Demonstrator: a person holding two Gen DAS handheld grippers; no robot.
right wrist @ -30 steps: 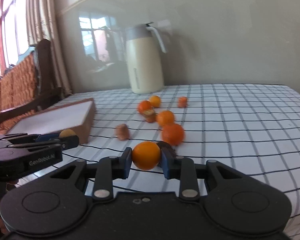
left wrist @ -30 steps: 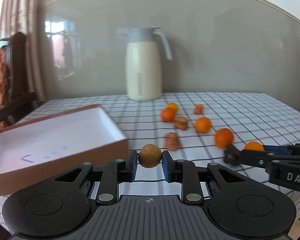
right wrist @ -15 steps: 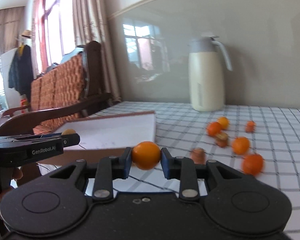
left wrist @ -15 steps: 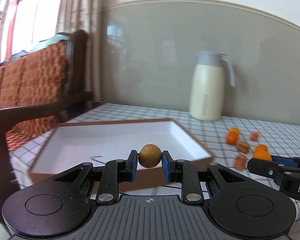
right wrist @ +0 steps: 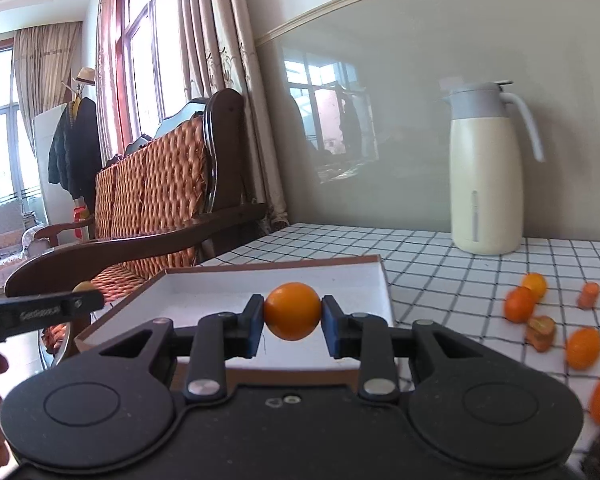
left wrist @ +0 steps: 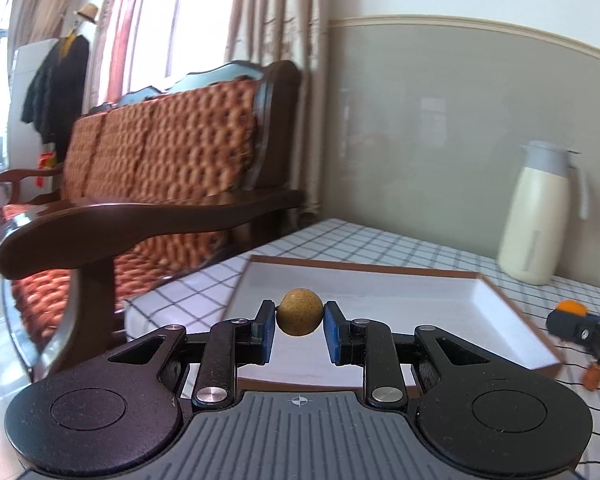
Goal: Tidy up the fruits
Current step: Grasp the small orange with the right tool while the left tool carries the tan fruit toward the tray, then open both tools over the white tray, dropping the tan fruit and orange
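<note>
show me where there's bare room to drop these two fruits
The white floor of the box is bare from wall to wall, so both the brown fruit and the orange fit there. The cloth between the box and the jug is also free. It is crowded to the right of the box, where loose fruits lie scattered.

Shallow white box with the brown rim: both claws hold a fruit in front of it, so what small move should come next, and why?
Probably carry both fruits forward over the shallow white box with the brown rim before releasing. The left claw grips a round tan-brown fruit, the right claw a round orange fruit, and each sits near the box's front edge, whose floor looks bare.
</note>
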